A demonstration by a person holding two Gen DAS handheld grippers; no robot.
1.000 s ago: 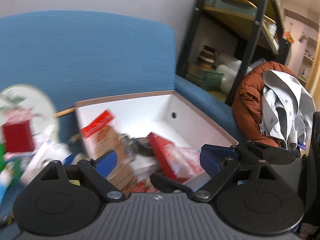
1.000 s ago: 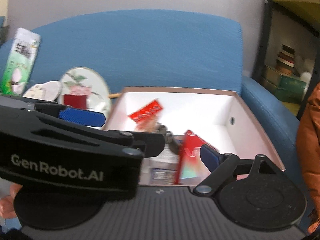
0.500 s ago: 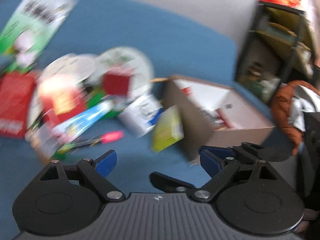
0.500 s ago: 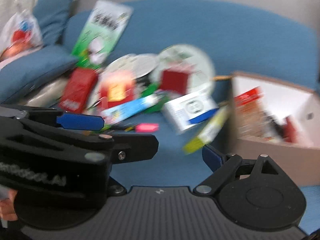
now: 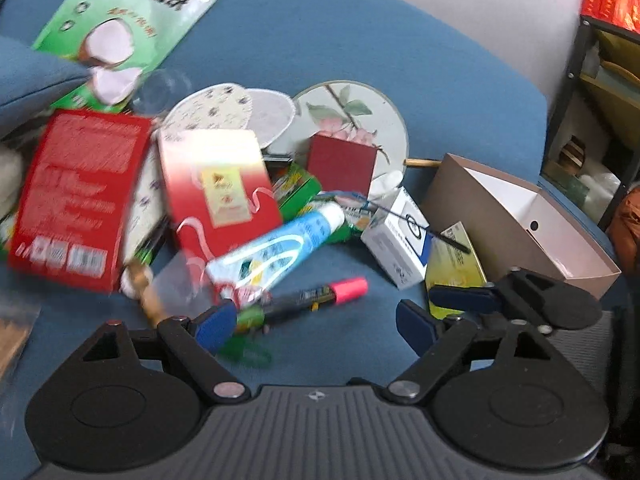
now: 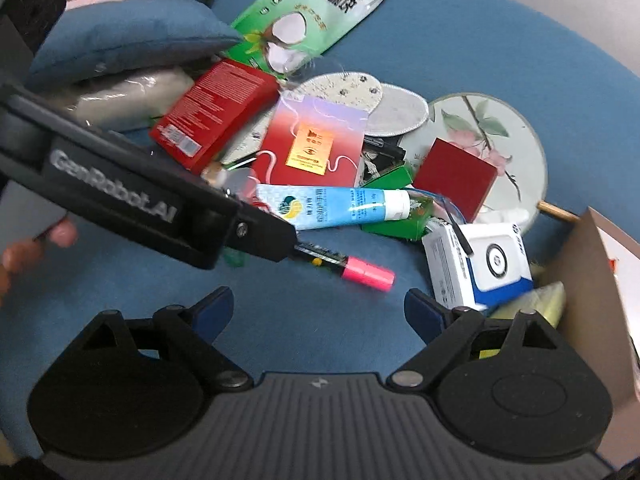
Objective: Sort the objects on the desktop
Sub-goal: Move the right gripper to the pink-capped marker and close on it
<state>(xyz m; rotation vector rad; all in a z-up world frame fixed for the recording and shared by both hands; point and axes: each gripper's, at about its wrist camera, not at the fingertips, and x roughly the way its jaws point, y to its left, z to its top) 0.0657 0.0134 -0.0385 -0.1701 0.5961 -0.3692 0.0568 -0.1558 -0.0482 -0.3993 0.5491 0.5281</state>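
1. The left claw (image 5: pixel 310 324) is wide apart with nothing in it. Its jaws have just pulled in a little, and nothing is between them.
2. The right claw (image 6: pixel 318 308) is wide apart and empty too.
3. Both hang over the blue sofa seat (image 6: pixel 312 320), just in front of the pen (image 6: pixel 348 266) with the pink cap.
4. Behind the pen is the pile: a blue tube (image 6: pixel 332 208), a white box (image 6: pixel 478 266), a shiny red card (image 6: pixel 316 148), a red box (image 6: pixel 214 114), a small dark red box (image 6: pixel 456 176), round fans (image 6: pixel 492 128) and a green bag (image 6: pixel 316 8).
5. The open cardboard box (image 5: pixel 516 220) sits at the right, touching the pile.
6. I think most of the sorting is left, since so much lies out.
7. The left claw's arm crosses over the pen's dark end in the right view, so it could get in the way.
8. A cushion (image 6: pixel 128 36) leans over the far side of the pile.
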